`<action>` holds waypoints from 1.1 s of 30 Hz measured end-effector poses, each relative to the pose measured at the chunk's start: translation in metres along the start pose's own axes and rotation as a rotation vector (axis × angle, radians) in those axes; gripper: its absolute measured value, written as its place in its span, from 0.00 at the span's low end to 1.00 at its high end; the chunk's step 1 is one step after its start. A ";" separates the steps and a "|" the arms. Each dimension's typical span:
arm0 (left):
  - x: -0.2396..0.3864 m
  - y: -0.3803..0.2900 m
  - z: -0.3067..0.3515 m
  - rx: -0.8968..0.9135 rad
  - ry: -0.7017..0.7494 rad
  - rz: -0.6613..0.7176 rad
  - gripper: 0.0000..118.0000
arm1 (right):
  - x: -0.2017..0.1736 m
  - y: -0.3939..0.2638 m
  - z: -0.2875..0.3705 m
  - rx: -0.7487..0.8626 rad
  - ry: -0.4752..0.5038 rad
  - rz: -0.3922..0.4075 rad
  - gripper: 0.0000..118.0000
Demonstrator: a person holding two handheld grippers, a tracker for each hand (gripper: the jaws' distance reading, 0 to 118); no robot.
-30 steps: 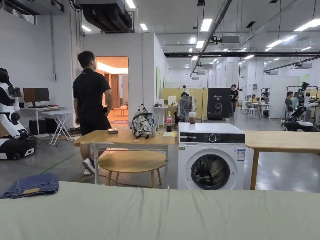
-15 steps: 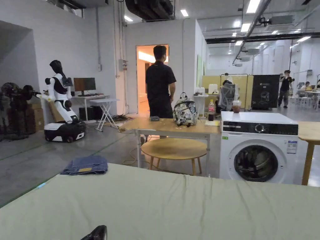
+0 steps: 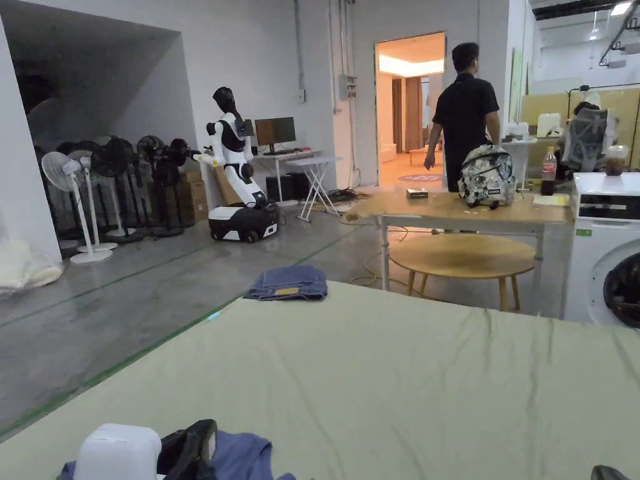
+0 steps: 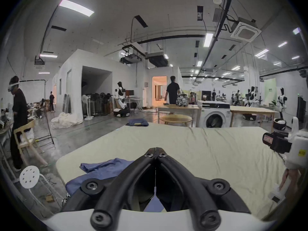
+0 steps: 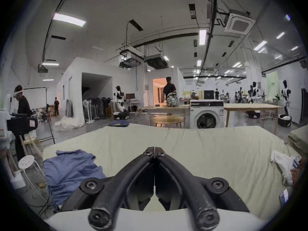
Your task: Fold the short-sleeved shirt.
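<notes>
A crumpled blue short-sleeved shirt point(image 3: 240, 455) lies on the near left corner of the pale green bed point(image 3: 406, 375). My left gripper point(image 3: 195, 437) hovers just over the shirt's right part. Its jaws are shut, with nothing between their tips point(image 4: 155, 148). In the left gripper view the shirt point(image 4: 106, 168) spreads out to the left of and under the jaws. My right gripper point(image 5: 154, 148) is also shut and empty, above the bare sheet to the right of the shirt point(image 5: 70, 171). The right gripper's body point(image 4: 280, 143) also appears at the right edge of the left gripper view.
Folded jeans point(image 3: 287, 284) sit on the bed's far left corner. A white cloth point(image 5: 281, 163) lies at the bed's right side. Beyond the bed stand a round low table point(image 3: 462, 256), a wooden table point(image 3: 450, 209) with a backpack, a washing machine point(image 3: 603, 250) and a person in black point(image 3: 465, 112).
The head camera has swung left and downward. The blue shirt and my left gripper have come into the bottom of the head view.
</notes>
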State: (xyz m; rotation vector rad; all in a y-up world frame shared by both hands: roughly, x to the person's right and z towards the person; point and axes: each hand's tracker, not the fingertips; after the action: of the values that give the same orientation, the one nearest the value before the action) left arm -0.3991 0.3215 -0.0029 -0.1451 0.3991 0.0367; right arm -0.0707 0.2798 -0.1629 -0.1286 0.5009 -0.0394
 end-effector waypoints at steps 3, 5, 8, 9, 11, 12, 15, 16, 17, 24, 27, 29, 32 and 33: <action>-0.030 -0.011 -0.025 -0.130 -0.228 -0.003 0.08 | 0.004 -0.006 0.005 -0.021 0.008 0.030 0.00; -0.052 -0.025 -0.055 -0.258 -0.305 0.025 0.72 | 0.008 -0.012 0.008 -0.014 -0.008 0.071 0.00; -0.079 -0.055 -0.107 -0.433 -0.261 -0.013 0.82 | 0.016 -0.019 0.003 -0.060 -0.045 0.053 0.00; -0.085 -0.065 -0.123 -0.466 -0.240 -0.002 0.82 | 0.019 -0.021 0.002 -0.073 -0.044 0.037 0.00; -0.104 -0.093 -0.162 -0.553 -0.208 0.051 0.82 | 0.025 -0.026 0.001 -0.098 -0.060 0.030 0.00; -0.111 -0.106 -0.178 -0.606 -0.206 0.075 0.82 | 0.027 -0.027 0.002 -0.106 -0.066 0.040 0.00; -0.117 -0.145 -0.218 -0.723 -0.181 0.088 0.69 | 0.033 -0.033 0.000 -0.130 -0.115 0.086 0.00; -0.120 -0.158 -0.231 -0.770 -0.177 0.110 0.53 | 0.036 -0.034 -0.001 -0.137 -0.119 0.082 0.00; -0.118 -0.170 -0.237 -0.807 -0.162 0.136 0.42 | 0.038 -0.035 -0.003 -0.145 -0.123 0.073 0.00; -0.092 -0.168 -0.231 -0.785 -0.106 -0.014 0.22 | 0.042 -0.045 -0.005 -0.174 -0.088 0.014 0.00; -0.086 -0.166 -0.234 -0.802 -0.086 -0.029 0.00 | 0.042 -0.049 0.004 -0.177 -0.063 0.019 0.00; -0.100 -0.148 -0.229 -0.781 -0.104 0.148 0.00 | 0.046 -0.050 0.012 -0.175 -0.054 0.005 0.00; -0.122 -0.083 -0.210 -0.560 -0.082 0.302 0.00 | 0.054 -0.051 0.020 -0.177 -0.054 -0.009 0.00; -0.131 -0.053 -0.206 -0.506 -0.056 0.263 0.00 | 0.057 -0.052 0.022 -0.178 -0.062 -0.011 0.00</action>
State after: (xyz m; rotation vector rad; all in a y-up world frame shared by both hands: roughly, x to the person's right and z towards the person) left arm -0.5954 0.2373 -0.1322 -0.5888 0.3448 0.4015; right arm -0.0106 0.2271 -0.1637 -0.3063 0.4411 -0.0009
